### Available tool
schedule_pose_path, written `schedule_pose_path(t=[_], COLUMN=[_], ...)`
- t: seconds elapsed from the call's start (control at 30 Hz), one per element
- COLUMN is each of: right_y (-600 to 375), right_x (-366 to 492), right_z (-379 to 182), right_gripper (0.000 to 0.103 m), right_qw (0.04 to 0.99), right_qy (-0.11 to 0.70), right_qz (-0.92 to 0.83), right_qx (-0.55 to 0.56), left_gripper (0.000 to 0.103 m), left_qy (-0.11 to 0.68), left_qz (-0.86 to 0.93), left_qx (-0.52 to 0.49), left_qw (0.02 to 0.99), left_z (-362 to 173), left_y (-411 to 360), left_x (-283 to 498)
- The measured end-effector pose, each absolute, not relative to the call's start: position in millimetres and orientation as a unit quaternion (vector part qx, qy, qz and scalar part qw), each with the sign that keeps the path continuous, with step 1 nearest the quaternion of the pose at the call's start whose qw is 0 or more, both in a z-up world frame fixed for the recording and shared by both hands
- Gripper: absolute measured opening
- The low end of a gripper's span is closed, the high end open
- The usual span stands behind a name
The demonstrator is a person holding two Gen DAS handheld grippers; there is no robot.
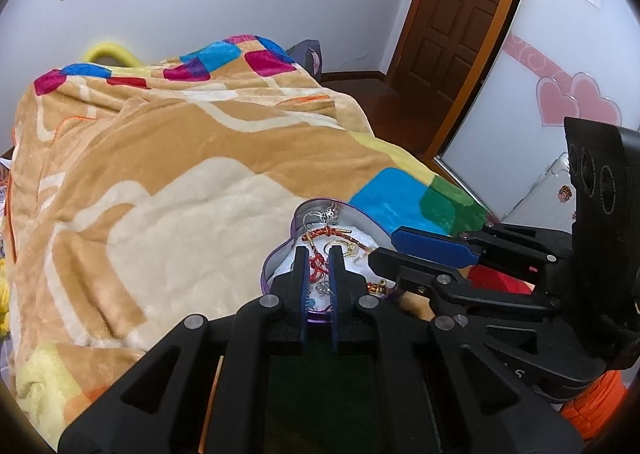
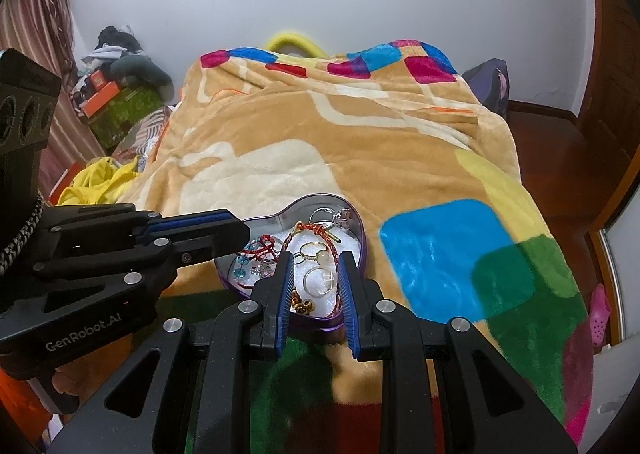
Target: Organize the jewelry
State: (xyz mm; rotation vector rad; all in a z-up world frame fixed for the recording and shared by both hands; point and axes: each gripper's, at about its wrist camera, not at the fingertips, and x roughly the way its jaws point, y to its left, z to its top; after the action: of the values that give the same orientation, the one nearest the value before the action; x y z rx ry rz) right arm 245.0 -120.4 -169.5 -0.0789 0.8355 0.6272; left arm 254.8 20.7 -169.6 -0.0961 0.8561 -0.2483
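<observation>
Seemingly mid-sort, the left wrist view shows the left gripper (image 1: pixel 319 254) with its jaws a narrow gap apart over the heart-shaped tin (image 1: pixel 280 254), a red knotted cord (image 1: pixel 316 264) between them; whether they pinch it I cannot tell. From the right wrist view, the right gripper (image 2: pixel 314 268) stands apart above a ring (image 2: pixel 318 280) at the tin's near end, likely choosing a piece. The tin rests on the blanket (image 2: pixel 280 142).

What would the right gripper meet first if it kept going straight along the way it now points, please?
Most likely the jewelry in the heart-shaped tin: the right gripper is open and aims over its near rim at the clear ring on the white lining. Height above it is unclear.
</observation>
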Motion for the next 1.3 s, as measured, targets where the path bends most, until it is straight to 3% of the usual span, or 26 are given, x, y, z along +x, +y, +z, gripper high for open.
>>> schedule_pose_path(t=[0.2, 0.43, 0.7, 0.97, 1.07, 1.2, 1.3], right_y=[-128, -146, -171, -183, -183, -177, -174], right_x=[235, 205, 145, 81, 62, 51, 46], right_z=[-146, -96, -26, 22, 30, 34, 33], right_gripper=[0.028, 0.028, 0.028, 0.03, 0.04, 0.053, 0.072], right_qw=[0.878, 0.901, 0.935, 0.959, 0.965, 0.97, 0.973], right_qy=[0.376, 0.316, 0.202, 0.089, 0.059, 0.035, 0.025], right_qz=[0.295, 0.296, 0.29, 0.267, 0.256, 0.24, 0.229], right_qx=[-0.035, -0.016, 0.006, 0.009, 0.009, 0.006, 0.009], left_gripper=[0.027, 0.03, 0.038, 0.055, 0.065, 0.088, 0.094], left_qy=[0.393, 0.347, 0.241, 0.121, 0.095, 0.069, 0.054], left_qz=[-0.112, -0.105, -0.082, -0.045, -0.037, -0.02, -0.007], left_qx=[-0.044, -0.035, -0.026, 0.0, 0.001, 0.003, 0.005], left_qw=[0.912, 0.931, 0.967, 0.992, 0.995, 0.997, 0.998], left_z=[-147, -102, -28, 25, 34, 37, 37], left_y=[23, 22, 18, 6, 6, 6, 5], left_x=[240, 207, 144, 69, 50, 31, 21])
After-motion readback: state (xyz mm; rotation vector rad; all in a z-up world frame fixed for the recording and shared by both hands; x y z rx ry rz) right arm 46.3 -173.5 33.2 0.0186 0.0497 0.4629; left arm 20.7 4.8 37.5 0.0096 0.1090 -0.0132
